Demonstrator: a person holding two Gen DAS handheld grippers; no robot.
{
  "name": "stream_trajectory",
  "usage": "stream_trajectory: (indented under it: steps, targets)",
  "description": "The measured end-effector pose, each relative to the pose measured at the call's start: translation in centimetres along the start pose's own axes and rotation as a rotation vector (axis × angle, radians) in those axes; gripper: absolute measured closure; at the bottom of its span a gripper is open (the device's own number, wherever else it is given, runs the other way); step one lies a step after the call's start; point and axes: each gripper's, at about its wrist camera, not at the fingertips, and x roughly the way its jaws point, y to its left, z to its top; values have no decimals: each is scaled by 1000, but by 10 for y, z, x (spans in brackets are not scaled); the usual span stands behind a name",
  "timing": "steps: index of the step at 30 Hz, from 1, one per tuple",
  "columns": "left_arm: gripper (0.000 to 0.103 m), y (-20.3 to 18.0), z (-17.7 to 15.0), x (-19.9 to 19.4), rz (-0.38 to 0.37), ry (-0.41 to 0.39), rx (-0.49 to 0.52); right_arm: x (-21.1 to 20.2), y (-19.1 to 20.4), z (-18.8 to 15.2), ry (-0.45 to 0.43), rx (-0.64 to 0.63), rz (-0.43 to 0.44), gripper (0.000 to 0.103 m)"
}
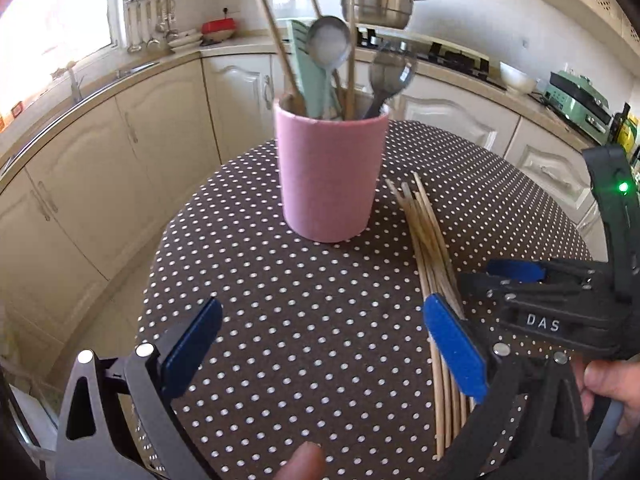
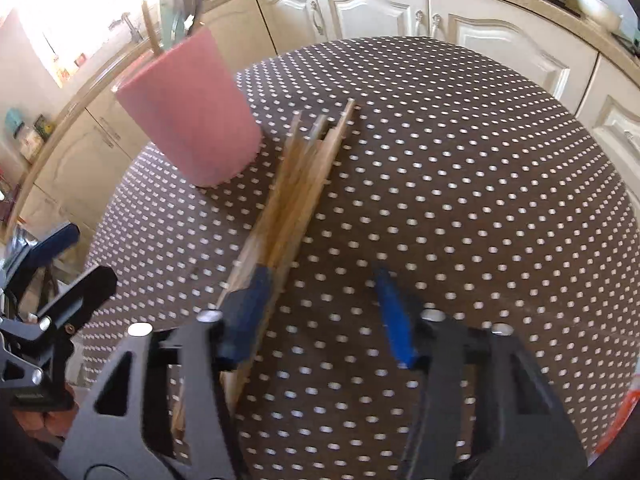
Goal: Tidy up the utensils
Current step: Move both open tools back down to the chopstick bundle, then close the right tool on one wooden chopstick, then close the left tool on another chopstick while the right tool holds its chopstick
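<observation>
Your right gripper (image 2: 320, 312) is wide open beside the chopsticks (image 2: 296, 184); slide toward 9 o'clock, pinch them all, then aim for the pink cup (image 2: 188, 112).

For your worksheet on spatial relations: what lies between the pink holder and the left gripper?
Only bare dotted tablecloth lies between pink holder and left gripper, per the left wrist view.

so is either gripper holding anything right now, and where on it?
Nothing is held. The left gripper and right gripper are both open; the chopsticks lie loose on the table, beside the right gripper's left finger.
</observation>
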Motion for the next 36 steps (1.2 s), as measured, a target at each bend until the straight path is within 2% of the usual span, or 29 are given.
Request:
stream_trajectory:
  steps: [3, 6, 9, 10, 13, 18, 26, 36]
  targets:
    - [4, -10, 3, 8, -6, 10, 27, -6, -7, 3, -25, 26, 68, 61]
    - [4, -14, 7, 14, 7, 17, 28, -5, 4, 6, -17, -23, 110, 61]
    - [4, -9, 7, 15, 12, 21, 3, 3, 16, 5, 11, -69, 88, 63]
    - [4, -8, 7, 15, 14, 23, 4, 3, 16, 5, 13, -77, 61, 71]
    - [4, -7, 6, 17, 19, 35, 11, 0, 12, 5, 15, -63, 33, 78]
    - [4, -22, 10, 24, 5, 45, 67, -11, 0, -6, 20, -39, 19, 78]
    - [4, -44, 15, 56, 34, 118, 145, -20, -6, -13, 22, -18, 28, 78]
    - [4, -47, 23, 72, 51, 132, 143, -20, -15, -4, 25, -21, 33, 78]
